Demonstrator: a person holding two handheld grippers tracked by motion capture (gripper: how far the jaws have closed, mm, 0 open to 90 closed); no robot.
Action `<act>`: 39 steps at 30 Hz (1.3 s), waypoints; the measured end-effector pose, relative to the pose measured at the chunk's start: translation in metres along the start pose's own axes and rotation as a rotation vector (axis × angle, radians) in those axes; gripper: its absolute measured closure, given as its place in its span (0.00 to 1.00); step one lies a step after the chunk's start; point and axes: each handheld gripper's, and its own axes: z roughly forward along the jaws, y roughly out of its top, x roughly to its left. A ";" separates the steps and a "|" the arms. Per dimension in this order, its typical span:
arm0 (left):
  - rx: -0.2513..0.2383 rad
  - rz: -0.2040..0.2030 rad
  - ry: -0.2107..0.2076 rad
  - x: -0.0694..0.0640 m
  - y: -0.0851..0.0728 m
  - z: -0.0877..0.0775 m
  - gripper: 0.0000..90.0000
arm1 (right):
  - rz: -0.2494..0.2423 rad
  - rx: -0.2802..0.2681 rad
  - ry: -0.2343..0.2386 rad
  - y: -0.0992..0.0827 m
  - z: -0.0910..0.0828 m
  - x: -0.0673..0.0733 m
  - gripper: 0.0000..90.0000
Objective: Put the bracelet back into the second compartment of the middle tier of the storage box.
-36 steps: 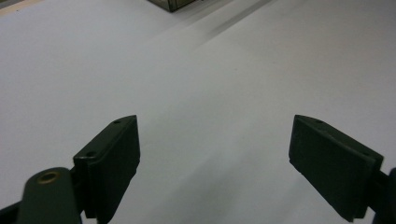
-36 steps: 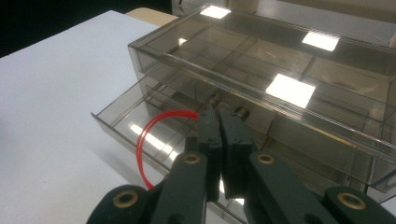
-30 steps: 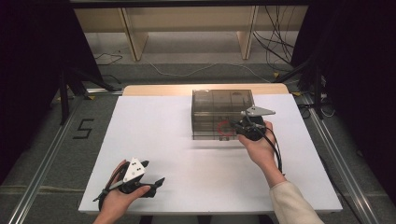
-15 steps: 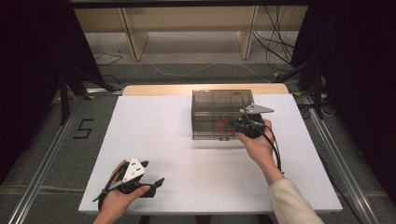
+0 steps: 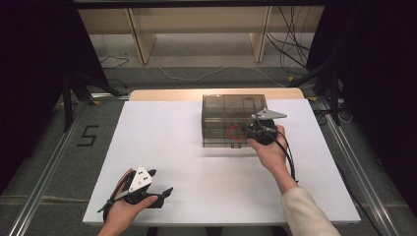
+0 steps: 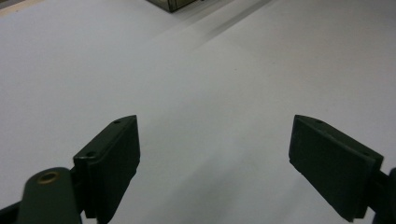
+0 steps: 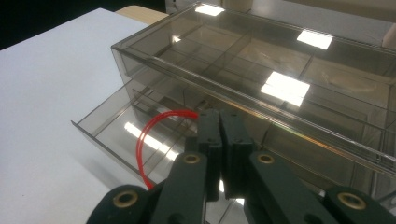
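Right hand-held gripper (image 7: 219,122) pinching red ring (image 7: 154,135)

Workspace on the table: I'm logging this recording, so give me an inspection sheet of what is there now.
Surface: white table top, bare apart from the box and the claws.
Job's things: smoky clear drawer box at the far middle; its lower drawer is pulled partly out. A red ring hangs over the open drawer.
Clutter: nothing seen.
Grippers: left claw open, low over bare table near the front edge. Right claw shut on the red ring at the drawer.
Cables: a black cable trails from the right claw along the forearm.
Surroundings: wooden shelving behind, loose cables on the floor, a "5" marked on the floor at left.
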 end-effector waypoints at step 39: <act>0.000 -0.001 -0.002 0.000 0.000 0.000 0.18 | -0.008 0.023 -0.023 -0.005 0.014 0.002 0.98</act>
